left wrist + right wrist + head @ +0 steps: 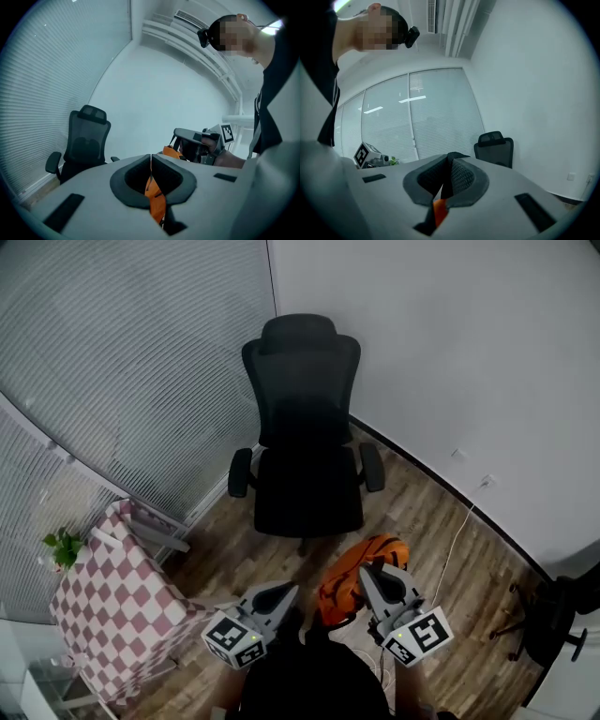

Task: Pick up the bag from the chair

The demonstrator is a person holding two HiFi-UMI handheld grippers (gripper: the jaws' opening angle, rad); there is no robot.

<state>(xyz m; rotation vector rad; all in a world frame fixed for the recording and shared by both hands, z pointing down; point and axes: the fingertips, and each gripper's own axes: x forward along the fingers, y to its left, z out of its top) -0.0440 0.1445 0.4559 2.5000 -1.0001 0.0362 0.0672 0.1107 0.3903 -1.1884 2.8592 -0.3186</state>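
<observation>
The orange bag [361, 576] hangs between my two grippers, in front of the black office chair [305, 442], whose seat is bare. My left gripper [286, 594] is shut on a strip of the bag's orange fabric [156, 197], which shows between its closed jaws. My right gripper [367, 574] is shut on a black strap [452, 176] of the bag, with orange fabric [439, 208] showing below it. In the left gripper view the chair [84, 140] stands at the left and the right gripper [199, 140] is held beyond the bag [171, 151].
A chair with a red-and-white checked cover [117, 601] stands at the left by the window blinds [122, 362]. A white cable [457, 540] runs from the wall socket across the wooden floor. A dark chair base [553, 615] sits at the right edge.
</observation>
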